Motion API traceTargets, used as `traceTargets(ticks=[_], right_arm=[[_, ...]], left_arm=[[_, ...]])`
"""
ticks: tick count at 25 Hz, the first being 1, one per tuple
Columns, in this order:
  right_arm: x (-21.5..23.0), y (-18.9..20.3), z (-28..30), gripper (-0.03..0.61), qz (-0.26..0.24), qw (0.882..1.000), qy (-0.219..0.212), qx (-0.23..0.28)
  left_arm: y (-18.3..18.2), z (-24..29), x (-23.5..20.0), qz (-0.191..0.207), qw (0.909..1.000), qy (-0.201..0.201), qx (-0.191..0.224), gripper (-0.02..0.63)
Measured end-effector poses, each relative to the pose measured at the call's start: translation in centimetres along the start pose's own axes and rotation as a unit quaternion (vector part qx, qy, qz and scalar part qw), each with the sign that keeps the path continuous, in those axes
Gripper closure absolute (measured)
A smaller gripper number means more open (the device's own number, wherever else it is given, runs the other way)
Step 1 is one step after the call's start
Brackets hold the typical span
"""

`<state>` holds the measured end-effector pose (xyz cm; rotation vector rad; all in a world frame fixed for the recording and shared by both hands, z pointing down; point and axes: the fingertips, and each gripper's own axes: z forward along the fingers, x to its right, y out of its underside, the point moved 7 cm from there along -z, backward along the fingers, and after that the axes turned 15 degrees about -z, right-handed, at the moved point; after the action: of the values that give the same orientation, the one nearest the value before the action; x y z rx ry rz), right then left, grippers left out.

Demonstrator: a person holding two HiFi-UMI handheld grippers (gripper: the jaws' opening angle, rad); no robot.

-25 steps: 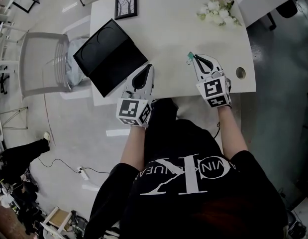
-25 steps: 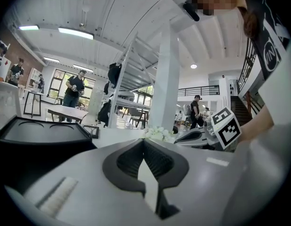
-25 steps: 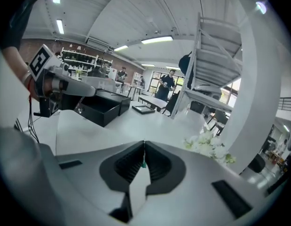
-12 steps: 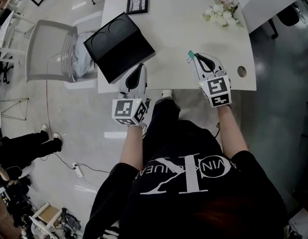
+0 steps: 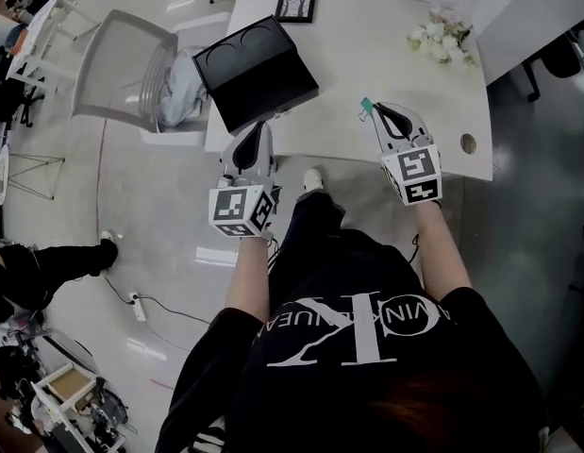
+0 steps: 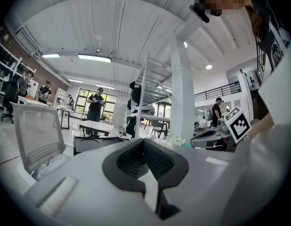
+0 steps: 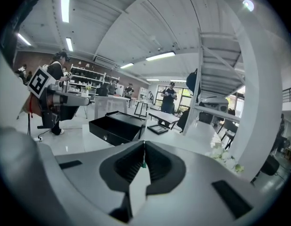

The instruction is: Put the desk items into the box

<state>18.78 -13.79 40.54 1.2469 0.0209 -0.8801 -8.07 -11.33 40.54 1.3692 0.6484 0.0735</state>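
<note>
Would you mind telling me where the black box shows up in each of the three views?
Head view: black box upper centre.
Left gripper view: box low, left of centre.
Right gripper view: box left of centre.
Shared landmark: the white flowers, right of the box in all three.

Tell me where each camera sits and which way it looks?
Head view: on the person's head, looking steeply down at the white desk; shows the black shirt, left tongs and right tongs.
Left gripper view: on the left tongs, looking along their shut tips across the desk; the person's shirt shows at right.
Right gripper view: on the right tongs, looking along tips shut on a small green thing toward the black box.
Shared: both gripper views see the black box and the other tongs.
</note>
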Motion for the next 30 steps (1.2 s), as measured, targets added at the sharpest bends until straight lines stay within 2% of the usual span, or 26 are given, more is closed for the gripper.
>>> traceTargets(ticks=[8, 18, 30], right_arm=[[-1.2, -2.5, 0.5, 0.56, -0.021, 0.999, -0.022, 0.018], [-3.0, -5.0, 5.6, 0.56, -0.012, 0.998, -0.05, 0.035], [-4.3, -7.5, 12.1, 0.56, -0.021, 0.995, -0.087, 0.037]], left_arm=[[-1.0, -2.6, -2.0, -0.013, 0.9987, -0.043, 0.024, 0.603], [-2.6, -3.2, -7.0, -0.014, 0.9971, -0.073, 0.017, 0.604], [-4.0, -1.4, -11.6, -0.015, 0.997, -0.075, 0.007, 0.604]])
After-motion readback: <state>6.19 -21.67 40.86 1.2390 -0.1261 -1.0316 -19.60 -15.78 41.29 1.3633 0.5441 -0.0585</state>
